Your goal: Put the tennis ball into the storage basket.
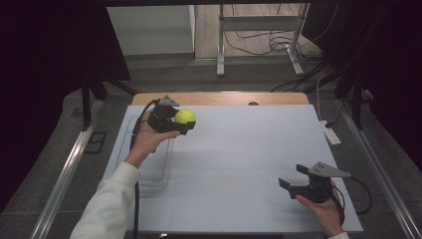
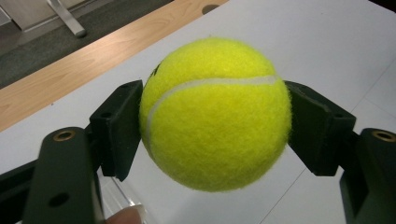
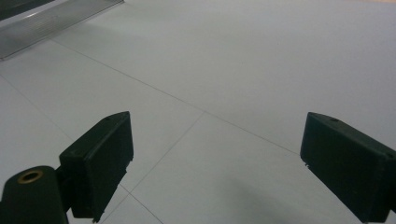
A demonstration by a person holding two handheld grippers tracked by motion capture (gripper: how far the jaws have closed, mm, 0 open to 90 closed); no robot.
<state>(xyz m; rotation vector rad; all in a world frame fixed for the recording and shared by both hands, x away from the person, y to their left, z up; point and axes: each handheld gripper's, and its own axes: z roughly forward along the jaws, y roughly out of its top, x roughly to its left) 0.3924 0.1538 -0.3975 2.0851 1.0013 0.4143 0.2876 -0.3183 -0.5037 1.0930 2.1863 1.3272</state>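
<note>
A yellow tennis ball [image 1: 185,117] hangs above the white table, near its far left part. My left gripper [image 1: 185,121] is shut on it, and a hand holds that gripper up off the surface. In the left gripper view the tennis ball [image 2: 215,114] sits squarely between the two black pads [image 2: 116,126], which press on its sides. My right gripper [image 1: 293,177] rests low over the near right part of the table, pointing left. Its jaws stand wide apart in the right gripper view, with my right gripper [image 3: 215,163] holding nothing over bare table.
A clear plastic tray [image 1: 149,164] lies on the left side of the white table top [image 1: 239,149], under the left forearm. A wooden strip [image 1: 219,98] runs along the far edge. A white remote-like object [image 1: 330,133] lies off the right edge. Metal rails flank the table.
</note>
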